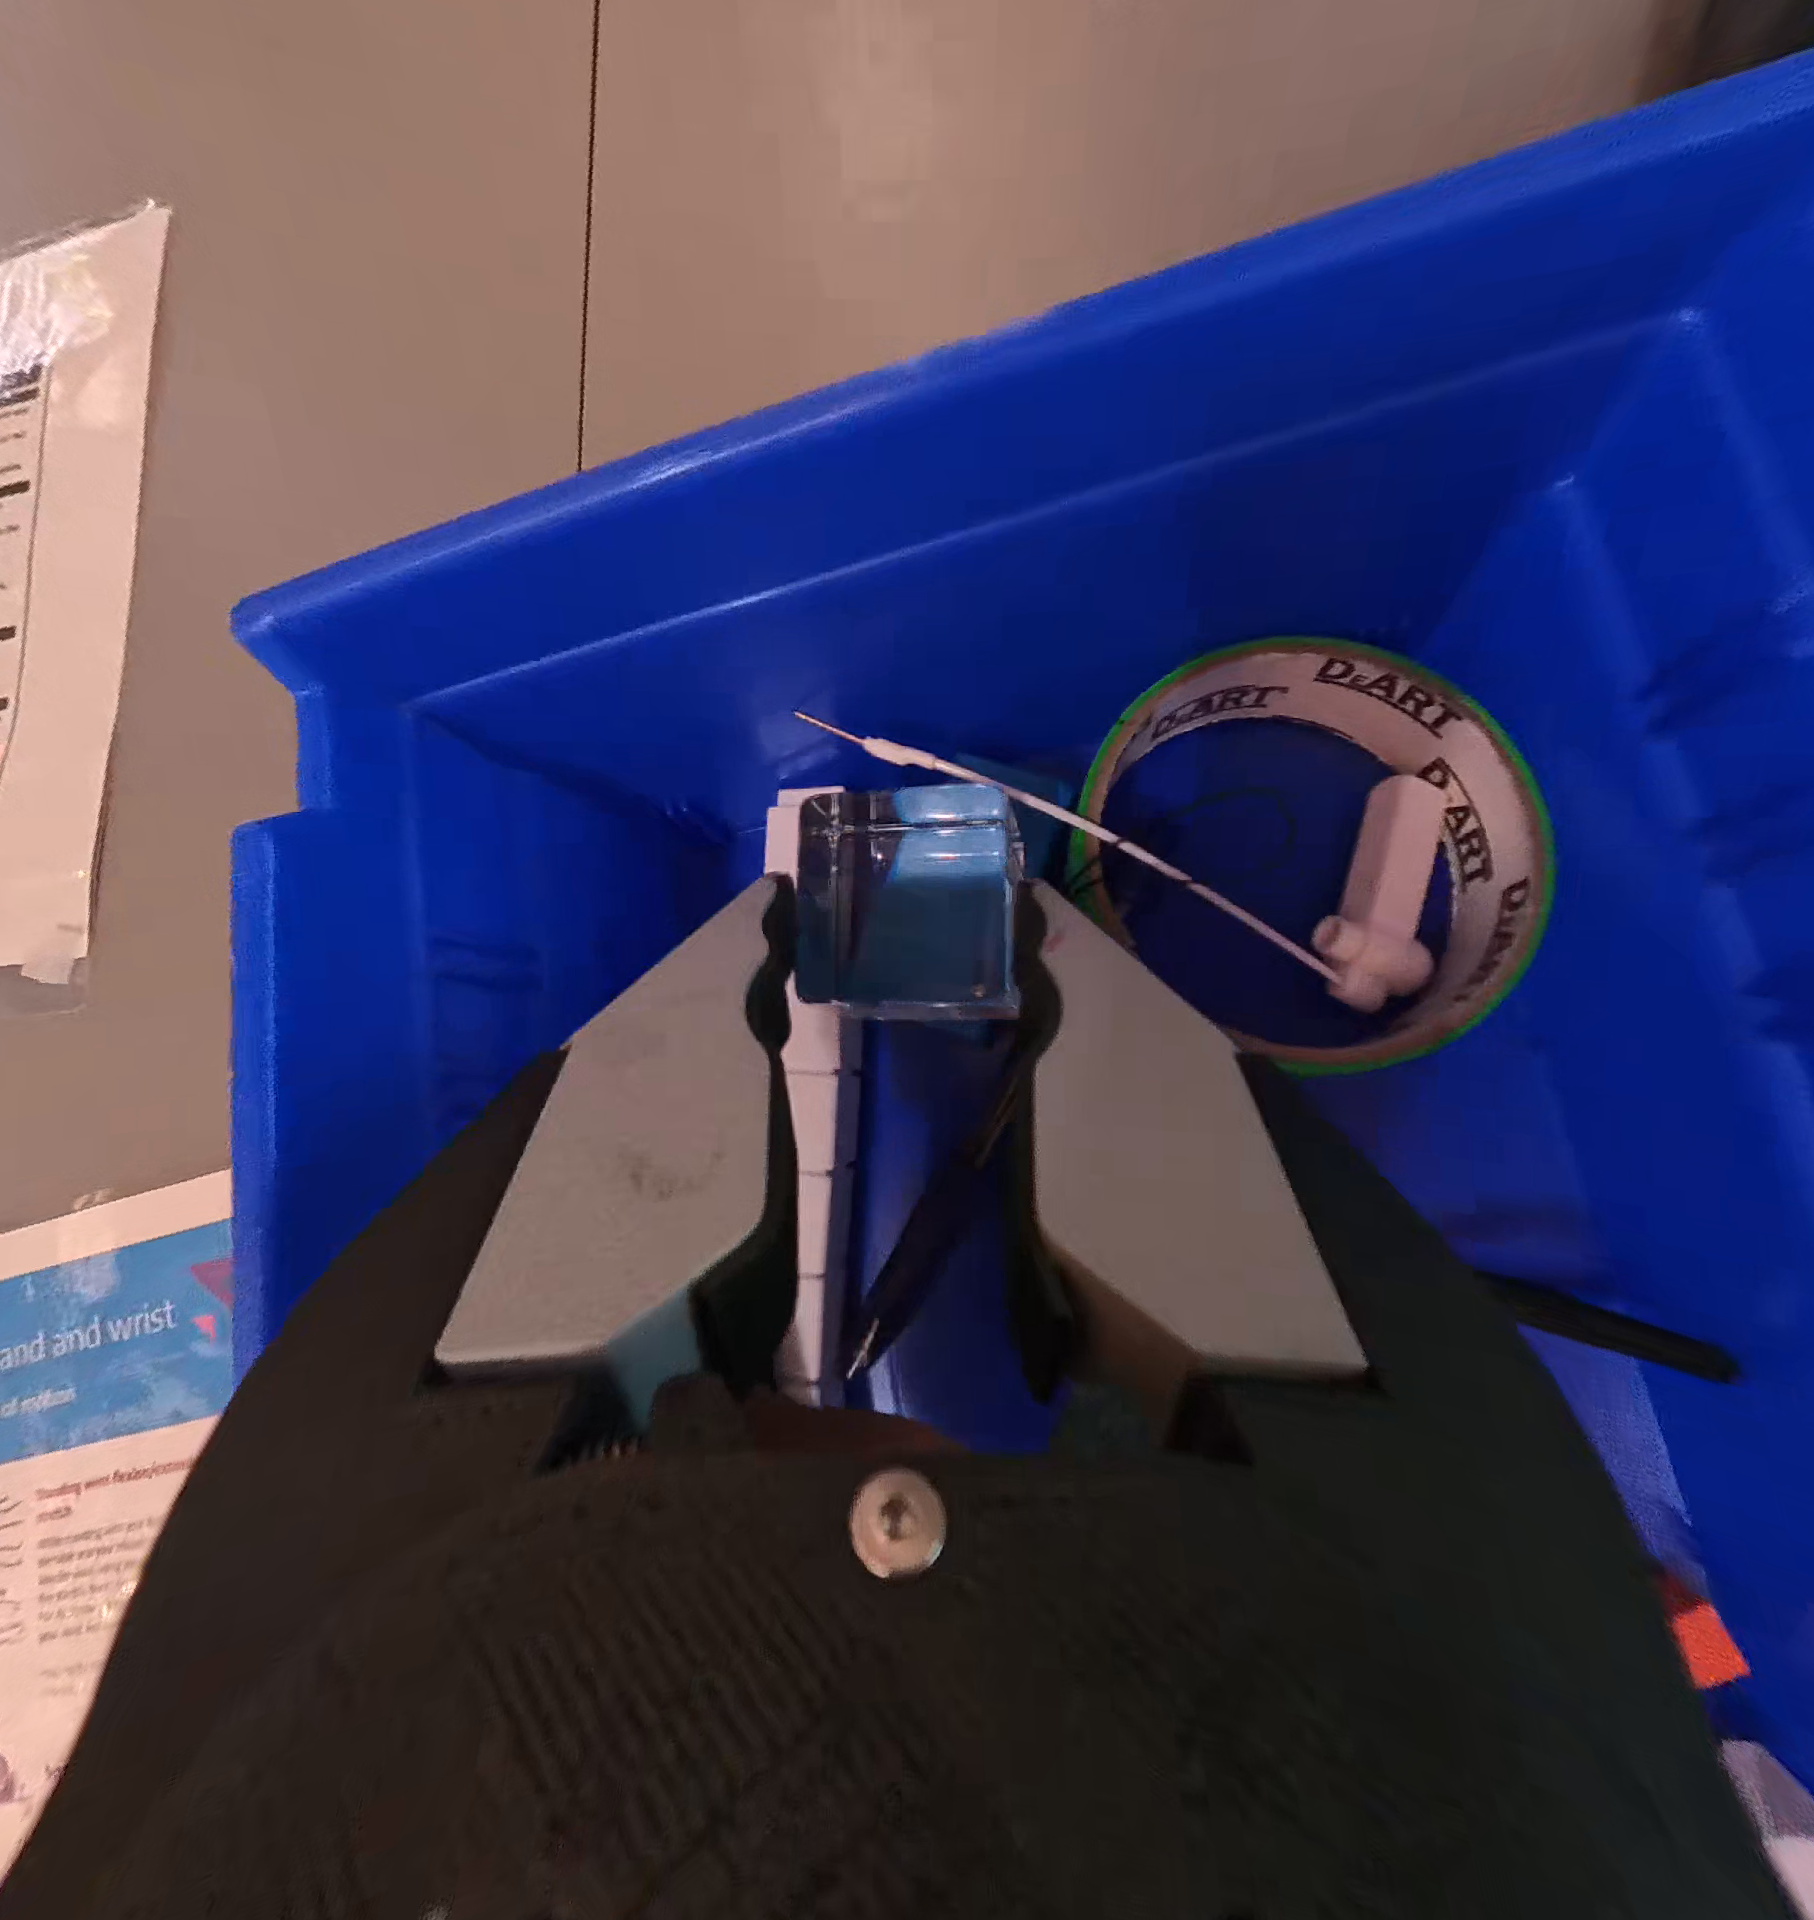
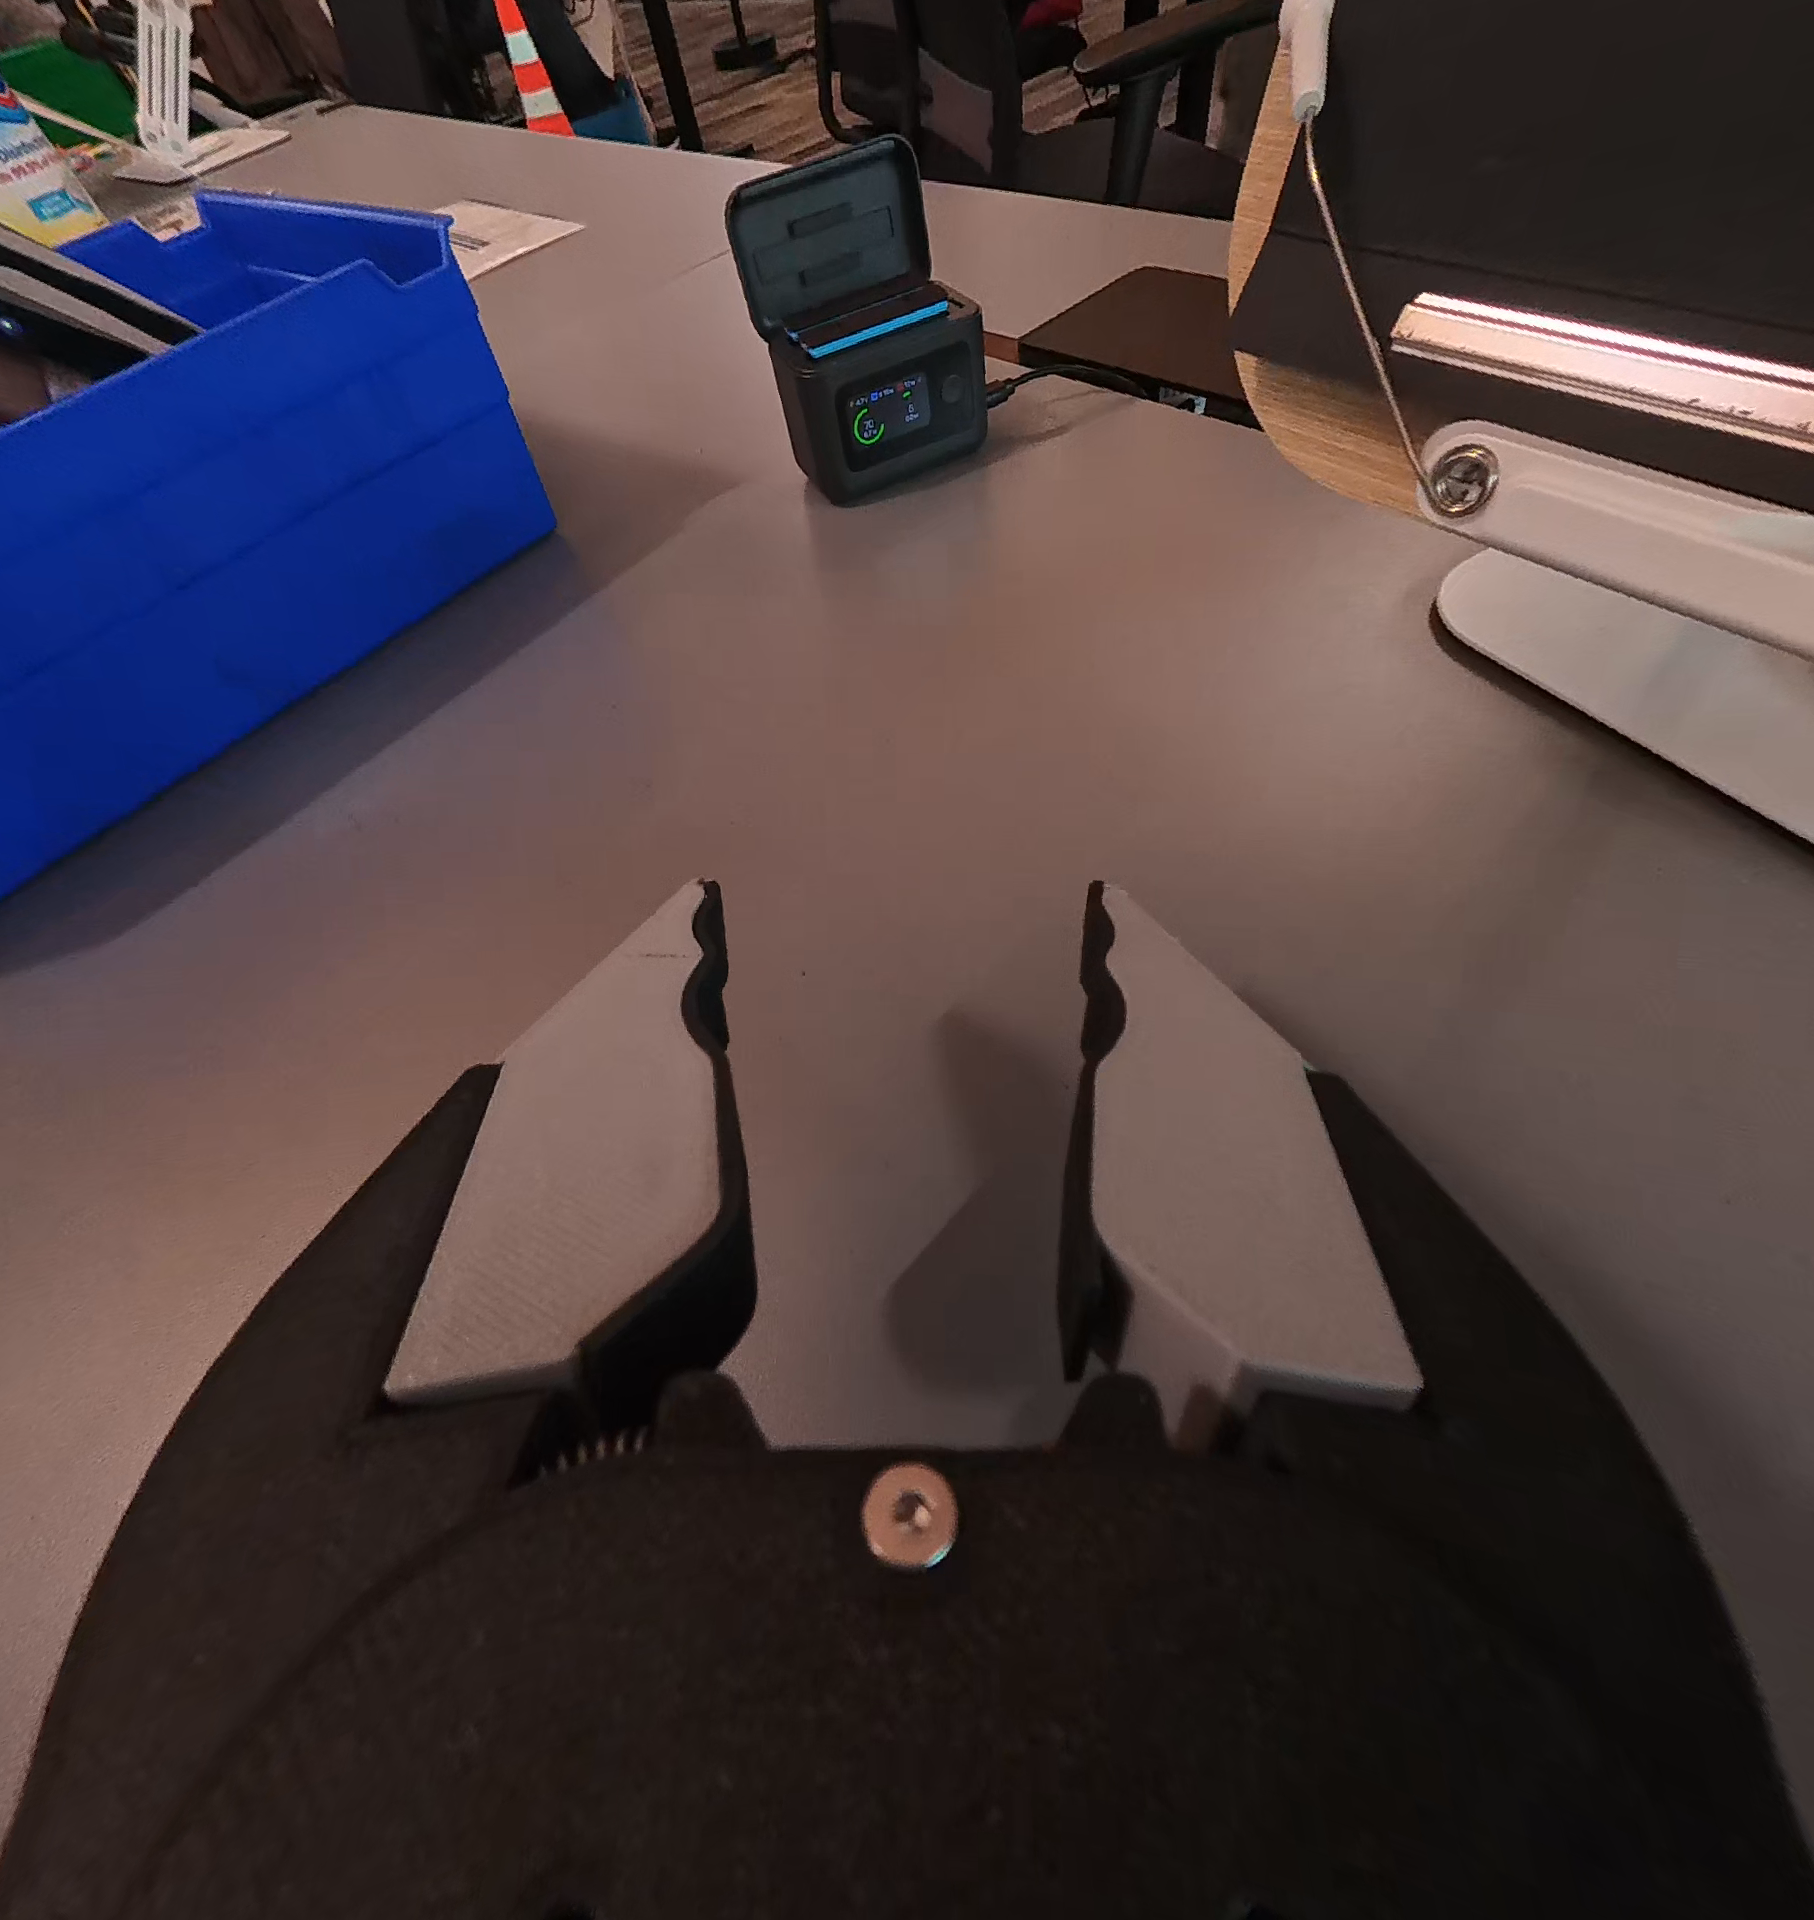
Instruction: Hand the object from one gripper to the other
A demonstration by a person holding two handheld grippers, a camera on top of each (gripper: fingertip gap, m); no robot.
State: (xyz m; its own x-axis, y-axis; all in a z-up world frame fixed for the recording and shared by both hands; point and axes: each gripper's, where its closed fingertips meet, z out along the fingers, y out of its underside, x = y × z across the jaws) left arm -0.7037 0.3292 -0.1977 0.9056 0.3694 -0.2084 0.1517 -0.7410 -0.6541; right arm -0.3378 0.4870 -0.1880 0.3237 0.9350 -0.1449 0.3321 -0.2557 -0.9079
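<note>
Clear cube [image 1: 905, 899], blue-cored, sits clamped between the left gripper [image 1: 905, 914] fingers over the blue bin [image 1: 1298, 499]; probably rigid, light and slick, best retaken on free flat faces by the right gripper [image 2: 901, 904], whose fingers gape wide above the counter [image 2: 882, 675].

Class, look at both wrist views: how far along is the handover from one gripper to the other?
Done: the left gripper has shut on the small clear cube with a blue core, over the blue plastic bin. In hand: only that grasp. Left: the right gripper hangs open and empty over the grey table; the transfer has not begun.
</note>
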